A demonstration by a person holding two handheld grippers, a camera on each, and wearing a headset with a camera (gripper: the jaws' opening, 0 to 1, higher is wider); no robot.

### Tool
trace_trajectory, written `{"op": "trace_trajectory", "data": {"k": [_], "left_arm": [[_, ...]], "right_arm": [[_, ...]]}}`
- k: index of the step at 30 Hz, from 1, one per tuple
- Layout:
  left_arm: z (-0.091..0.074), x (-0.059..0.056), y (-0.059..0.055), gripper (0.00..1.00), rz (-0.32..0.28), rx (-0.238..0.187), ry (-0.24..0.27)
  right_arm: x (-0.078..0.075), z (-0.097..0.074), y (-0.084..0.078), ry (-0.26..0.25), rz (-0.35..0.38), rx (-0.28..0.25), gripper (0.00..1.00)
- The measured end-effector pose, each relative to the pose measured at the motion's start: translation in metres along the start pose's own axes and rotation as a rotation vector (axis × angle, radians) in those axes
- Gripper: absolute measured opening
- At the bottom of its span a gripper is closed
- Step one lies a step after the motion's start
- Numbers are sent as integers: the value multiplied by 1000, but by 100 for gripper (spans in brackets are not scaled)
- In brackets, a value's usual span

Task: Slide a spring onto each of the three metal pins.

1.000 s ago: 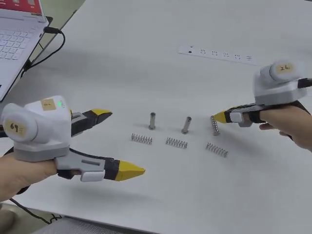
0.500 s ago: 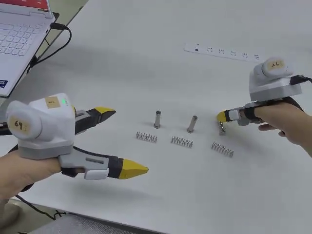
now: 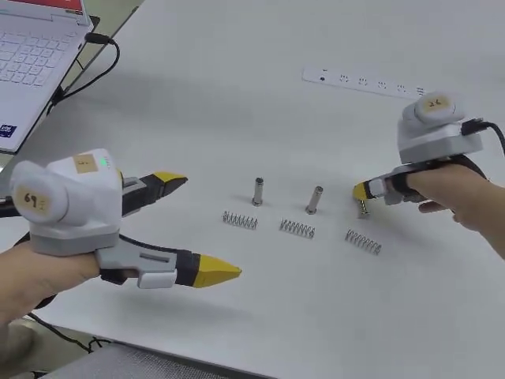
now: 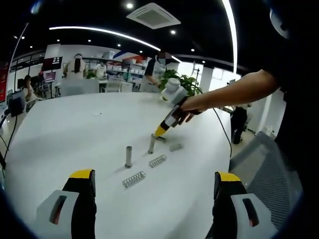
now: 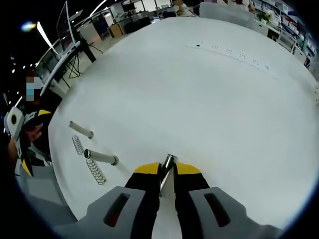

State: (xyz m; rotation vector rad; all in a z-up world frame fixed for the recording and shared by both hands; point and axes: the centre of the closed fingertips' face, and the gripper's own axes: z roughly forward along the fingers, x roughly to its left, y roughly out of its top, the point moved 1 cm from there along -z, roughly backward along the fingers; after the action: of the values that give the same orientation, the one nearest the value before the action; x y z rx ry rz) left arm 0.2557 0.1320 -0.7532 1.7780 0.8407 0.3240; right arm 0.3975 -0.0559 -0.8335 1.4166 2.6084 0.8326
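Observation:
Three short metal pins stand in a row on the white table: the left pin (image 3: 258, 191), the middle pin (image 3: 315, 200) and the right pin (image 3: 363, 210). A spring lies in front of each: left spring (image 3: 240, 220), middle spring (image 3: 297, 229), right spring (image 3: 363, 242). My right gripper (image 3: 361, 192) is shut on the top of the right pin (image 5: 168, 165), with its yellow fingertips (image 5: 147, 170) pressed against it. My left gripper (image 3: 196, 227) hovers open at the near left, well short of the left pin (image 4: 128, 156), with nothing between its fingertips (image 4: 82, 178).
A white power strip (image 3: 371, 83) lies at the back of the table. A laptop (image 3: 31, 55) with a black cable (image 3: 87, 71) sits at the far left corner. The table's front edge runs just below the left gripper.
The right gripper has dropped slightly onto the right pin, so less of the pin shows below its tips. The left gripper has held its place and stayed open; the head camera has shifted a little.

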Motion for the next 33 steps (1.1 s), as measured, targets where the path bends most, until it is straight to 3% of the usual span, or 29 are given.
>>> {"op": "trace_trajectory", "data": {"k": [4, 10, 18, 24, 33], "left_arm": [[0, -1, 0, 96, -1, -1, -2], [1, -1, 0, 96, -3, -1, -2], [0, -2, 0, 96, -2, 1, -5], [3, -3, 2, 96, 2, 3, -11], [5, -6, 3, 96, 5, 4, -18]], "right_arm": [[4, 0, -1, -10, -1, 5, 8], [-6, 9, 4, -34, 4, 28, 6], [-12, 13, 5, -25, -5, 27, 5], [-16, 7, 5, -13, -6, 5, 5], [-1, -11, 0, 8, -9, -37, 5]]}}
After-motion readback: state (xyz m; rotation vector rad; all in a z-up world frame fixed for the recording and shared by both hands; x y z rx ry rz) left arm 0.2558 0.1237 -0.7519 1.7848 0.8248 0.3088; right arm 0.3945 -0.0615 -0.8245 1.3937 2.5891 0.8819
